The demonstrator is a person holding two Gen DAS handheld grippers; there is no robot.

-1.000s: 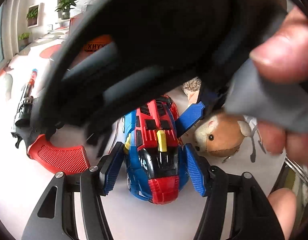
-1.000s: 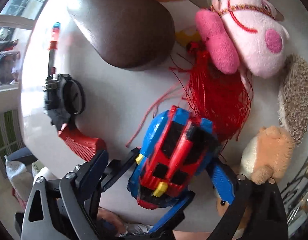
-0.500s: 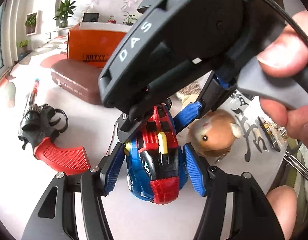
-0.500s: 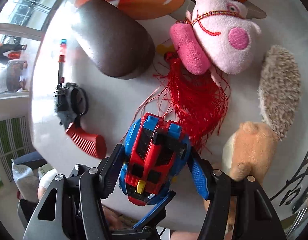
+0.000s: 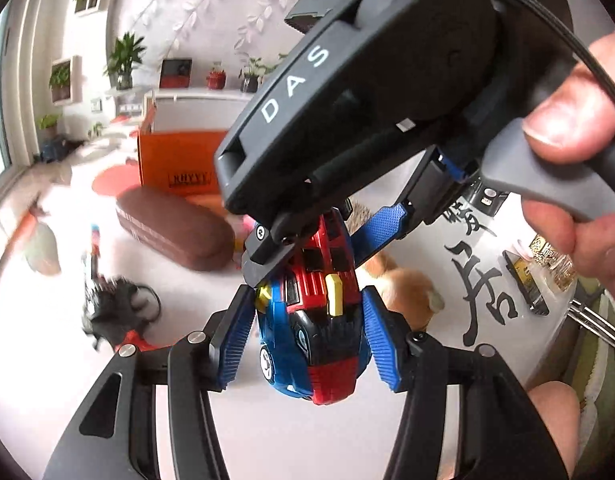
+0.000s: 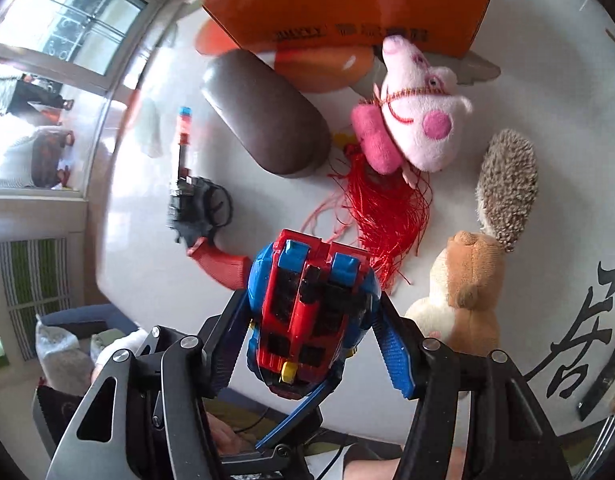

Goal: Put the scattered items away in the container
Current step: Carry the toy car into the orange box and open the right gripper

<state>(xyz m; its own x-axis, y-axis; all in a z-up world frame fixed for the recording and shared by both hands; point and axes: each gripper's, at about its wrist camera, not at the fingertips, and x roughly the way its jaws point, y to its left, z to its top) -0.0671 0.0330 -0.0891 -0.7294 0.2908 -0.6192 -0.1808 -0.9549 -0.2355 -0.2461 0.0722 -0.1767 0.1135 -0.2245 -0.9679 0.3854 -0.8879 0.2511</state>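
Observation:
A red and blue toy car (image 5: 311, 328) is held off the white table between both grippers. My left gripper (image 5: 303, 340) is shut on its front end. My right gripper (image 6: 311, 340) is shut on its sides from above, and its body (image 5: 363, 92) fills the top of the left wrist view. The orange box (image 6: 347, 12) stands open at the far side of the table. A toy revolver (image 6: 199, 216), a brown case (image 6: 263, 132), a pink pig plush (image 6: 415, 120), red tassel threads (image 6: 383, 208), a hedgehog plush (image 6: 507, 184) and a brown hamster plush (image 6: 463, 300) lie on the table.
The round white table (image 6: 567, 120) has black calligraphy (image 6: 579, 344) at the right. A fork (image 5: 595, 320) and a dark flat item (image 5: 523, 284) lie near the right edge. The table's near edge (image 6: 119, 304) drops to the floor at left.
The car has been lifted off the table with both grippers on it. The right gripper closed in on its sides, and the view rose and tilted toward the orange box.

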